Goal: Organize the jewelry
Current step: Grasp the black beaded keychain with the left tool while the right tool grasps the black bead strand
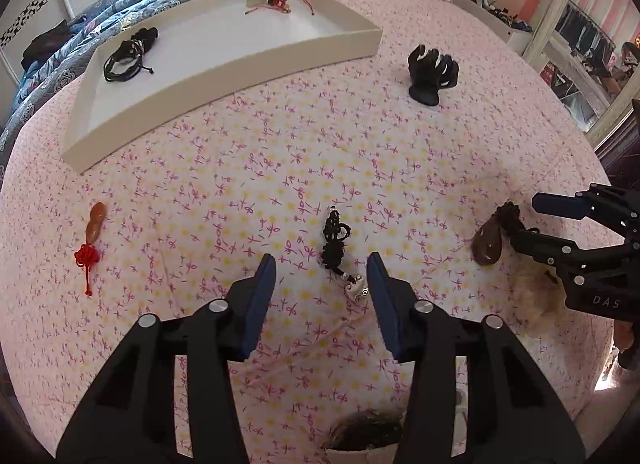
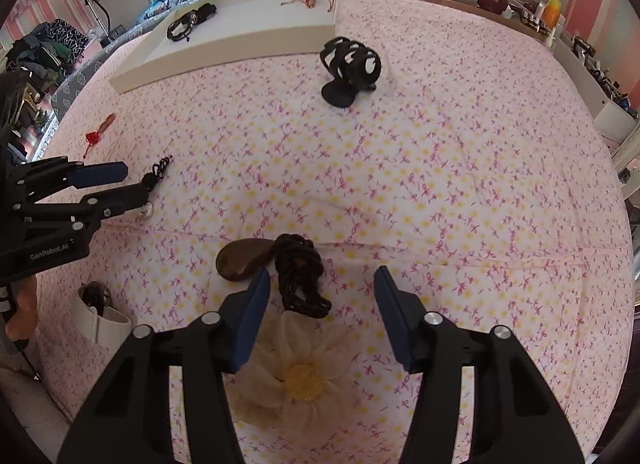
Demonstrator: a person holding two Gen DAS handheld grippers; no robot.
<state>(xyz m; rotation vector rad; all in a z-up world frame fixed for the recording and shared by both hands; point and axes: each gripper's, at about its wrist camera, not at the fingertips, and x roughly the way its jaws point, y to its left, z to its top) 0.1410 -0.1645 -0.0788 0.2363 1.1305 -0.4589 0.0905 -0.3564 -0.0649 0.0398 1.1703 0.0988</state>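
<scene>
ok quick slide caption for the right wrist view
Open right claw hovers over a brown pendant on dark cord, white tray beyond.

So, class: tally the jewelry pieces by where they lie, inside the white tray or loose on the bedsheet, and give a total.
In the white tray: 2, black bracelets and red charm.
Loose on the bedsheet: 3, orange pendant, black cord necklace, brown pendant.
Total: 5

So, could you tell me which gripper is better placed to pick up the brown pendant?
Right. The right gripper is open with the brown pendant just ahead; the left gripper faces the black cord charm.
</scene>
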